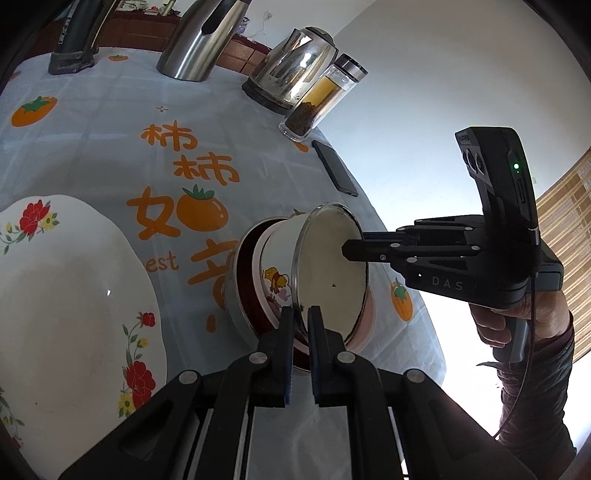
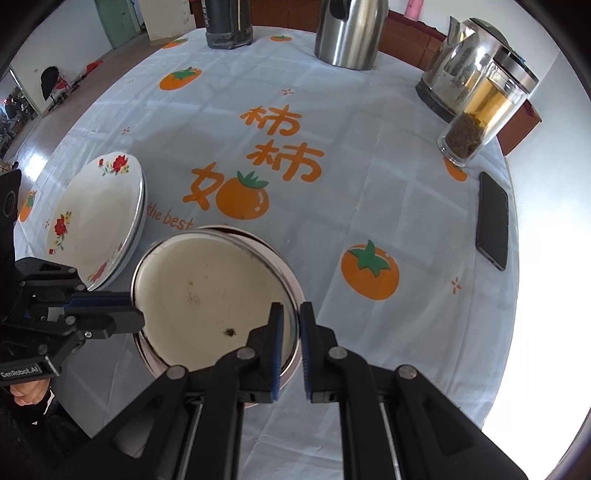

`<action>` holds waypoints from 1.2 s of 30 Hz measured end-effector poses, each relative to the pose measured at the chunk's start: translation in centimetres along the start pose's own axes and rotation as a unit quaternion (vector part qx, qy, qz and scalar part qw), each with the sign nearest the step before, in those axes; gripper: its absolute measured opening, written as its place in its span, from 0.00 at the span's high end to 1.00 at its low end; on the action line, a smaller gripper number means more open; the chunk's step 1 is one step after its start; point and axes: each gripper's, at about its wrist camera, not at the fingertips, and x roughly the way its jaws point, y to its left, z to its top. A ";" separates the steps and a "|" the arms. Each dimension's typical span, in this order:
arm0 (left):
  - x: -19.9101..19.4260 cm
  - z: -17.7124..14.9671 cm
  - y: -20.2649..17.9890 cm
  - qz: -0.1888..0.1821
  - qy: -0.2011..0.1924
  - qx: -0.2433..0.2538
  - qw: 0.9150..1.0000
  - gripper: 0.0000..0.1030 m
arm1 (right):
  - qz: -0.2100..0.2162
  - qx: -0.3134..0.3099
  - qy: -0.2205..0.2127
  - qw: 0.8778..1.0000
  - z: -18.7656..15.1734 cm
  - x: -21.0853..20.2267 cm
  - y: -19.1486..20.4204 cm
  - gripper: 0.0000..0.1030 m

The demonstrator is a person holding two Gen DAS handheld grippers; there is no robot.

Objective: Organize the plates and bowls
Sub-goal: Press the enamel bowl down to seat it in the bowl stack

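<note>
A cream enamel bowl (image 1: 332, 266) (image 2: 207, 291) with a steel rim and a cartoon bear on its side sits nested in a pink bowl (image 1: 364, 332) and a red-lined outer bowl (image 1: 245, 273). My left gripper (image 1: 300, 314) (image 2: 136, 314) is shut on the cream bowl's rim on one side. Opposite it, my right gripper (image 1: 345, 251) (image 2: 291, 310) is shut on the other side of the same rim. A stack of white plates (image 1: 74, 295) (image 2: 99, 214) with red flowers lies to the left of the bowls.
A steel thermos (image 2: 347, 33), an electric kettle (image 2: 454, 77) and a glass tea bottle (image 2: 480, 114) stand at the back right. A black phone (image 2: 493, 221) lies near the right table edge. A dark jug (image 2: 229, 26) stands at the back. The persimmon tablecloth (image 2: 332, 155) covers the table.
</note>
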 end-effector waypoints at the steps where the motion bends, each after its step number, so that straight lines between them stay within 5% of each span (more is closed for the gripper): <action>1: 0.0 0.0 0.0 0.003 0.000 0.002 1.000 0.92 | 0.001 0.000 -0.001 1.000 -0.1 0.0 0.0 0.92; 18: 0.4 0.1 0.2 0.017 -0.005 0.004 1.000 0.92 | 0.035 0.027 -0.037 0.998 -0.8 -0.4 -0.6 0.89; 28: 0.4 0.1 0.4 0.017 -0.008 0.004 1.000 0.92 | 0.031 0.034 -0.155 0.987 -1.8 -3.5 0.4 0.87; 36: 0.2 0.3 0.7 0.007 -0.011 0.001 1.000 0.91 | 0.024 0.047 -0.174 0.983 -0.5 -2.4 0.8 0.89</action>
